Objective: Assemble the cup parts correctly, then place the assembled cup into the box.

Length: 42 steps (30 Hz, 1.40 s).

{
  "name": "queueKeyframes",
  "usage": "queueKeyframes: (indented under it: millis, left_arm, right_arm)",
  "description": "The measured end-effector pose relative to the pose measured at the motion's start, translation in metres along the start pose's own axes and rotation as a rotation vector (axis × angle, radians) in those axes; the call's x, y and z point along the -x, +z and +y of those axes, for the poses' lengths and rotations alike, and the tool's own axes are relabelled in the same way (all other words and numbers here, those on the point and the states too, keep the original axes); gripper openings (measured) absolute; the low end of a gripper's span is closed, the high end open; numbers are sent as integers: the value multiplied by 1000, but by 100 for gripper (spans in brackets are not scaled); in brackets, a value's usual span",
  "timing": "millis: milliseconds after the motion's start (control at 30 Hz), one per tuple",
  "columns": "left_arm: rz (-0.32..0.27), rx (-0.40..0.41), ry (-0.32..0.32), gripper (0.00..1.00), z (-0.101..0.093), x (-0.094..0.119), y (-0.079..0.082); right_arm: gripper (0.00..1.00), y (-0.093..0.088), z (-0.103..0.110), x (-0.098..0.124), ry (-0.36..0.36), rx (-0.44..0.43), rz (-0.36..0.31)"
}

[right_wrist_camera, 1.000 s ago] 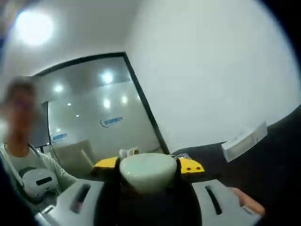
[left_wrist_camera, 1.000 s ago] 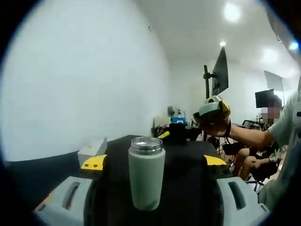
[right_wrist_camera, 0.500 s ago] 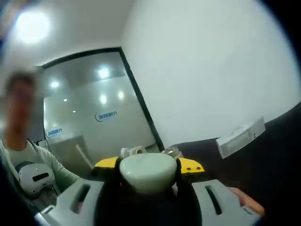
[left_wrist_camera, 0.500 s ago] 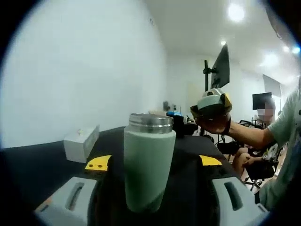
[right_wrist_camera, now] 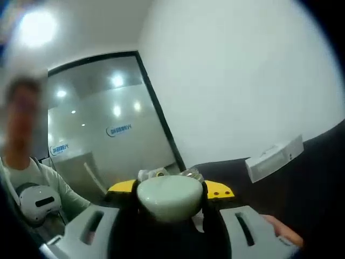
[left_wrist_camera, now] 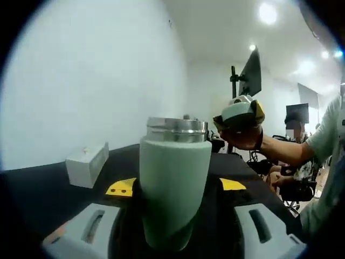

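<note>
**Cup body and lid held apart above the black table**

White walls and a black table (left_wrist_camera: 48, 189) are framing the work. At the centre of the left gripper view, the cup body (left_wrist_camera: 173, 189) is standing upright between the jaws of the left gripper (left_wrist_camera: 175, 186), which is pinching its pale green wall. Its metal threaded rim is sitting open at 12 o'clock of the body, with nothing on it. Yellow pads are showing on either side of the cup at about 9 and 3 o'clock.

Out at 2 o'clock in that view, well apart from the cup body, the right gripper (left_wrist_camera: 241, 116) is hanging in the air in a person's hand (left_wrist_camera: 241, 137), carrying the pale lid (left_wrist_camera: 237, 111). In the right gripper view, the same lid (right_wrist_camera: 168, 197) is sitting as a smooth dome between the jaws of the right gripper (right_wrist_camera: 170, 195), which is clamping it from both sides.

Farther out, a white box (left_wrist_camera: 86, 164) is lying on the table at 9 o'clock of the cup body; in the right gripper view the box (right_wrist_camera: 274, 159) is lying at 3 o'clock of the lid. A monitor on a stand (left_wrist_camera: 249, 78) is rising behind the hand, and a glass wall (right_wrist_camera: 102, 135) with reflected lights is standing at 11 o'clock of the lid.
</note>
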<state>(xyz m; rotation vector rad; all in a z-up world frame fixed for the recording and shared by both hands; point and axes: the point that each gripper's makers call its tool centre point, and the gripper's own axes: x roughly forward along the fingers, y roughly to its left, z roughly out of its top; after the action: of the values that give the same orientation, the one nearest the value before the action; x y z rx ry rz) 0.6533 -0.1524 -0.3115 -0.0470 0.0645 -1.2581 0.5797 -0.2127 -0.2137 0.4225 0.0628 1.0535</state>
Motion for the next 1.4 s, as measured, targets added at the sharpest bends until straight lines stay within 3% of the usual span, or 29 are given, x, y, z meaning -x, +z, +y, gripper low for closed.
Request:
queueKeyframes:
  millis: [67,300,467,700,1033,1400]
  left_arm:
    - [-6,-17,27,42,5,1,0]
    - [-17,-25,29,41,6,2,1]
    - [-5,-59,34,41,4,3,1]
    - [-24,-43,38,41,6,3,1]
    - [-28,-42,44,40,10,4,1]
    - [-30,-44,42,41,13,4,1]
  right_arm:
    - [44,1,0,-3,3,4,0]
    - [44,-1,-3,-15,-1,33,8]
    - [44,0,-3,-36,-5,104,24]
    - [44,2,-2,-66,12,215,45]
    - [44,-19,-12,-106,29,298,96]
    - [44,-30,-22,-125,95,312,109]
